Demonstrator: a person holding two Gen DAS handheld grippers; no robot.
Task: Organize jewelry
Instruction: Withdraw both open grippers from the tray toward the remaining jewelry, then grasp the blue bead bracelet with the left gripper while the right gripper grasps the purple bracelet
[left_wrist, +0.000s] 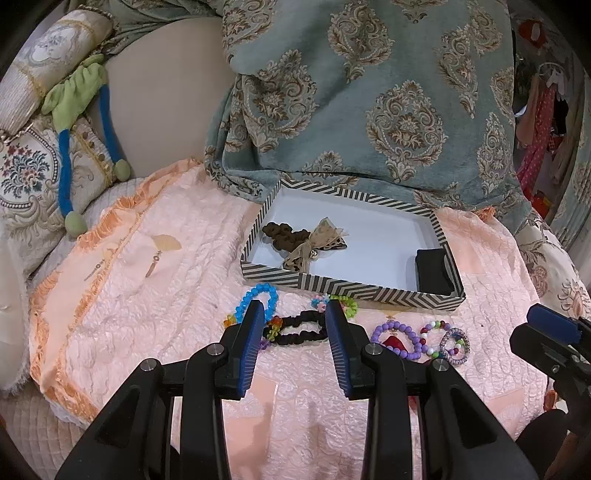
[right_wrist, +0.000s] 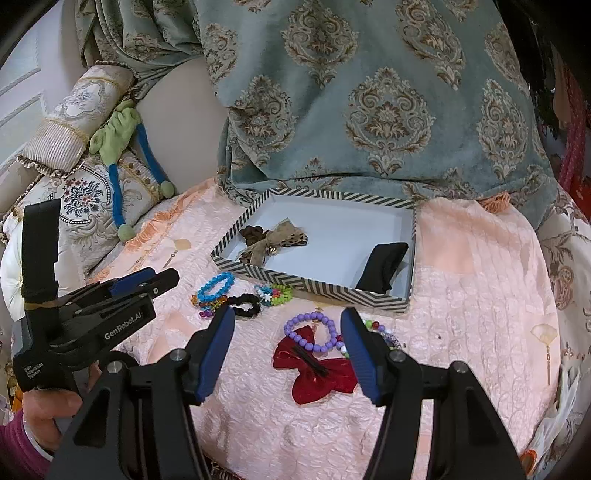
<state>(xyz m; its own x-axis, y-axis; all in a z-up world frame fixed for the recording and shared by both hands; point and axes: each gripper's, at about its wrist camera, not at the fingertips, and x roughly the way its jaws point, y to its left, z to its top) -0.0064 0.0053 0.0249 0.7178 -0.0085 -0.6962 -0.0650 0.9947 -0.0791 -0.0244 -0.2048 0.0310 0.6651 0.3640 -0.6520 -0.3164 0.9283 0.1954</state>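
A striped box lies on the pink quilt, holding a brown scrunchie, a leopard bow and a black pouch. My left gripper is open, its tips on either side of a black scrunchie. Beside it lie a blue bead bracelet and a green flower bracelet. My right gripper is open above a purple bead bracelet and a red bow clip. Its finger also shows at the right edge of the left wrist view.
A teal patterned blanket hangs just behind the box. Embroidered cushions and a green and blue plush toy lie at the left. More small bead rings sit right of the purple bracelet. The quilt's fringed edge runs down the left.
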